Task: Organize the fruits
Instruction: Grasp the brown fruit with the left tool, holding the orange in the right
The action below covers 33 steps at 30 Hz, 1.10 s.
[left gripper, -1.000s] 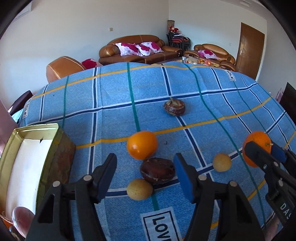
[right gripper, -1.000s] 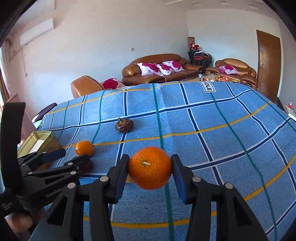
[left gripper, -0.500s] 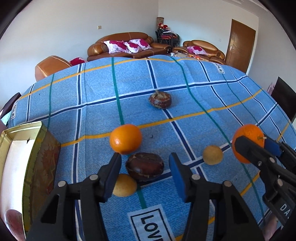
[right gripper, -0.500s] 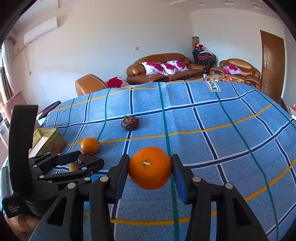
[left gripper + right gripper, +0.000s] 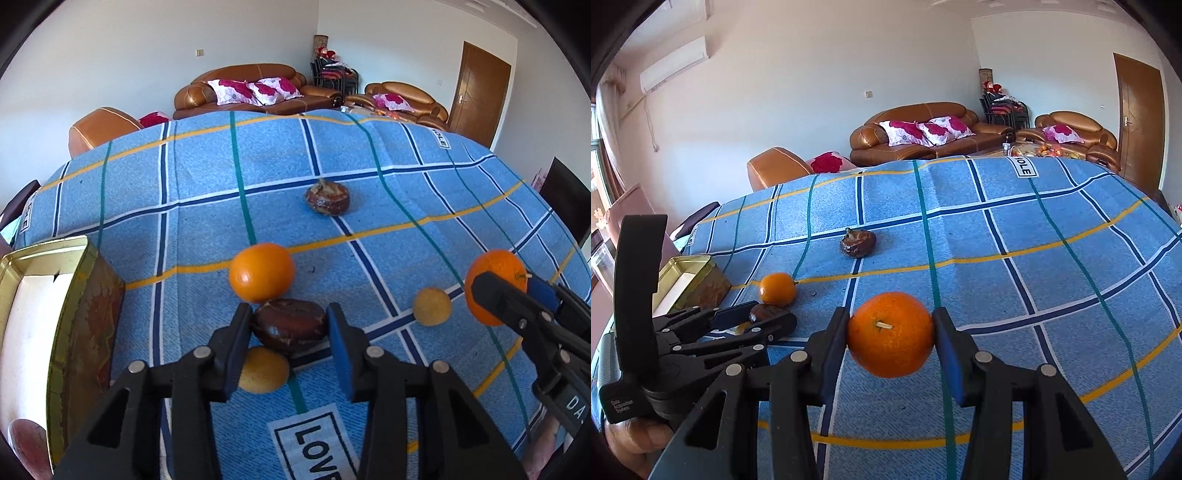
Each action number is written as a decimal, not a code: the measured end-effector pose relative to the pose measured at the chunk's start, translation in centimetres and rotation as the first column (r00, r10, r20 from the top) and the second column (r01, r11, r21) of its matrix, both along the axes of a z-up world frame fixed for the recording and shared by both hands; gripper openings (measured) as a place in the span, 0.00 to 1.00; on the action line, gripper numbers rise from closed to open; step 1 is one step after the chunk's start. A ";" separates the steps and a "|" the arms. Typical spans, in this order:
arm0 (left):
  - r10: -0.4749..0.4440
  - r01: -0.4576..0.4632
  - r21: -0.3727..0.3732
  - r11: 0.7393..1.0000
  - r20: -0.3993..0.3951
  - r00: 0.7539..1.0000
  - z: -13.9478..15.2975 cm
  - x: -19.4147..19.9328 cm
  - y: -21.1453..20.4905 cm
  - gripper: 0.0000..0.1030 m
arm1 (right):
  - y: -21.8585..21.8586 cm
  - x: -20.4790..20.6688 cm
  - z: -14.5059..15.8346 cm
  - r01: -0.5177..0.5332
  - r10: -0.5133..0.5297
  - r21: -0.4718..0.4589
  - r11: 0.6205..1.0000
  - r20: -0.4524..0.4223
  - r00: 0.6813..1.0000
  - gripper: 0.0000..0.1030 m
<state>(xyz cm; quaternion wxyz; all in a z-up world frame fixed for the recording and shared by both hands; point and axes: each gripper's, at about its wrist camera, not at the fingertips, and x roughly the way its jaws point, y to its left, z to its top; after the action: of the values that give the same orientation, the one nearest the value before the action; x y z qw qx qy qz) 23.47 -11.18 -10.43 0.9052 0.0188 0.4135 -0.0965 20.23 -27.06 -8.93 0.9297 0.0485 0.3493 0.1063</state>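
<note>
While clamped, brown fruit (image 5: 289, 326) between left tool (image 5: 290, 334) pads.

Woven matt checked cloth (image 5: 369, 206), glossy gold metal tin (image 5: 48, 254) (worn printed side), dimpled shiny orange (image 5: 261, 271)

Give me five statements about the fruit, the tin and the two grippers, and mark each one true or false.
1. The right gripper holds an orange. True.
2. The left gripper straddles a yellow fruit. False: a dark brown fruit sits between its jaws, which have just been closing.
3. The tin stands open at the cloth's left edge. True.
4. Both oranges lie on the cloth. False: only one orange lies there.
5. A second brown fruit lies farther back. True.
</note>
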 end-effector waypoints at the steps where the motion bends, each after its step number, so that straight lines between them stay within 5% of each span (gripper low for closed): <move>1: 0.002 -0.002 -0.007 1.000 0.001 1.000 0.0 0.0 0.1 0.41 | 0.0 0.0 0.0 -0.001 0.001 0.004 1.000 0.001 1.000 0.47; 15: 0.006 -0.010 0.020 1.000 0.163 0.987 2.1 -2.6 -0.1 0.41 | 0.5 -0.6 0.4 -0.024 0.024 -0.012 1.000 0.037 0.999 0.47; 33: 0.001 -0.015 0.052 0.999 0.269 0.963 3.4 -4.6 -0.8 0.41 | 1.1 -1.6 1.2 -0.040 0.043 -0.040 0.998 0.099 0.994 0.47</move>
<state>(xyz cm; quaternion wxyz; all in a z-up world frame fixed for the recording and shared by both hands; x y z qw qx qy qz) 18.88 -12.00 -7.01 0.9526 0.0542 0.2891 -0.0782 18.59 -25.95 -7.76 0.9443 0.0181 0.3055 0.1212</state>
